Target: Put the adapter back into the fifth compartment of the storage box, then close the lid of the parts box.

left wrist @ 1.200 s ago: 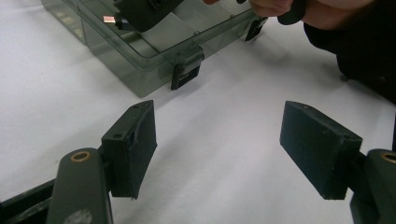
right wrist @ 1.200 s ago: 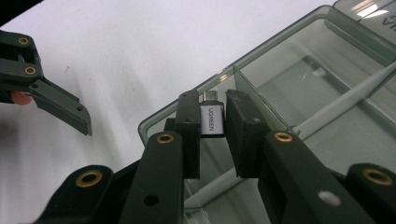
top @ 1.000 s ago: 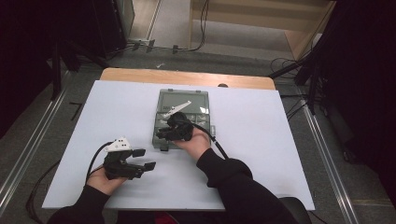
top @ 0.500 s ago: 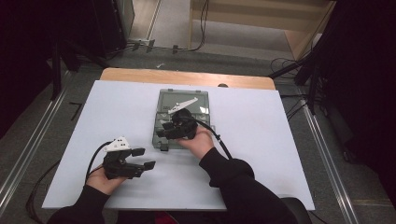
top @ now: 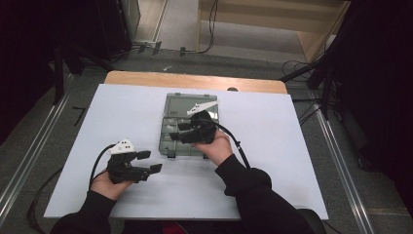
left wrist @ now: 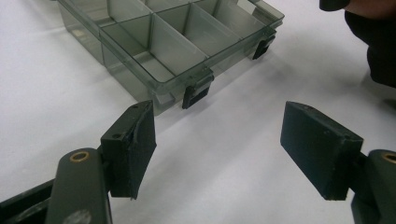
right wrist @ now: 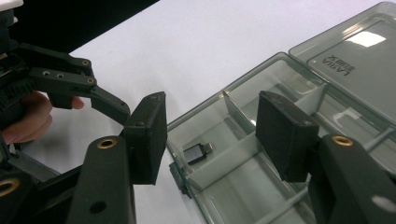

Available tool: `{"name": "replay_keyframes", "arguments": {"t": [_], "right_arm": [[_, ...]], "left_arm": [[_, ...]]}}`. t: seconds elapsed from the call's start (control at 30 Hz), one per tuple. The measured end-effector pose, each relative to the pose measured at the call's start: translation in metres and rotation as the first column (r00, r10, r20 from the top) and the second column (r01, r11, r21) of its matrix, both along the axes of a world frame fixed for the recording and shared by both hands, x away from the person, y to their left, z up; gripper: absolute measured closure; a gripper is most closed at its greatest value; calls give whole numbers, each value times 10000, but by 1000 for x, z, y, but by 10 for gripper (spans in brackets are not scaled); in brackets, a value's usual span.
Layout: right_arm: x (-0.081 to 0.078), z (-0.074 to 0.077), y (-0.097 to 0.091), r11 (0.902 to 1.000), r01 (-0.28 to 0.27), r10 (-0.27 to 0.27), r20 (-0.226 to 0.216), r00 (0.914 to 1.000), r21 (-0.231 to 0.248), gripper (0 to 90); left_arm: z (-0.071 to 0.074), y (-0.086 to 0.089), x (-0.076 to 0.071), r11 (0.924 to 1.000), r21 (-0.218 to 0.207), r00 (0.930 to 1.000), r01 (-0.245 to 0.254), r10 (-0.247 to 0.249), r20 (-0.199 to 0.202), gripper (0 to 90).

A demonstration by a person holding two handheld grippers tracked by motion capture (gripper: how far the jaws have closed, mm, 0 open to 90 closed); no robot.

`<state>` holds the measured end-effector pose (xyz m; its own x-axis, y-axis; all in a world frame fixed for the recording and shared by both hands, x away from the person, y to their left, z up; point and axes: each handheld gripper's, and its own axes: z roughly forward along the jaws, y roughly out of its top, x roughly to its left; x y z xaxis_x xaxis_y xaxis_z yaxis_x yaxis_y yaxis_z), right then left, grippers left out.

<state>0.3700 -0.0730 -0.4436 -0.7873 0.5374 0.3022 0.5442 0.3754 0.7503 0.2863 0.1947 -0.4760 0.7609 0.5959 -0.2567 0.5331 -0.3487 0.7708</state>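
Observation:
A clear grey compartment box (top: 170,105) lies open mid-table, lid back. A small black plug-like part (right wrist: 197,152) rests in its near corner compartment. My right gripper (top: 178,132) hovers over the box's near left cells. Its jaws have just been opening and stand open above the part, with nothing between the pads (right wrist: 148,135). My left gripper (top: 151,161) rests low on the white cover, left of the box's front. It is open and empty, and in the left gripper view it (left wrist: 219,135) points at the box's front latch (left wrist: 196,91).
The white table cover (top: 292,146) spreads widely to both sides of the box. A wooden edge (top: 195,80) shows behind it. Cables trail from both grippers. Metal rails and dark stands flank the table.
My right gripper has lifted a little over the box and its jaws have spread apart. The left gripper has stayed where it was.

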Motion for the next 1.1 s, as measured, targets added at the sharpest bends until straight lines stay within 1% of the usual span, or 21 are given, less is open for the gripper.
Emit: {"name": "replay_keyframes", "arguments": {"t": [0.07,0.2,0.23,0.3,0.33,0.6,0.7,0.73,0.9,0.93,1.1], "right_arm": [[-1,1,-3,10000,35,-35,54,10000,29,413],[-4,1,-9,10000,89,-90,140,9999,36,402],[-4,1,-11,10000,88,-88,188,9998,16,400],[-5,1,-14,9999,137,-138,157,9998,29,400],[-5,1,-16,9998,190,-190,89,9998,-1,398],[-7,-2,-28,9992,393,-393,80,9992,-31,394],[-8,-3,-32,9988,491,-490,40,9988,-90,393],[-8,-4,-34,9988,472,-471,93,9988,-110,393],[-11,-5,-42,9978,655,-655,50,9978,-103,391],[-11,-5,-44,9976,685,-685,94,9976,-90,390],[-12,-6,-51,9961,881,-880,91,9961,-37,387]], "left_arm": [[0,-1,2,9999,-138,10000,43,-43,27,241],[1,-1,5,9997,-252,10000,-9,11,71,240],[2,-2,6,9998,-188,10000,-52,54,74,241],[2,-3,8,9998,-203,9999,-55,58,154,240],[2,-3,8,9999,-166,9999,-46,48,154,241],[3,-7,14,9999,-66,9998,-138,139,161,242],[3,-9,15,9999,16,9997,-120,120,226,242],[3,-9,16,9999,-23,9996,-106,107,250,242],[4,-11,20,9999,-2,9995,-145,145,268,243],[4,-12,20,9998,-63,9994,-189,190,294,242],[5,-12,24,9994,-86,9991,-325,327,283,242]]}}
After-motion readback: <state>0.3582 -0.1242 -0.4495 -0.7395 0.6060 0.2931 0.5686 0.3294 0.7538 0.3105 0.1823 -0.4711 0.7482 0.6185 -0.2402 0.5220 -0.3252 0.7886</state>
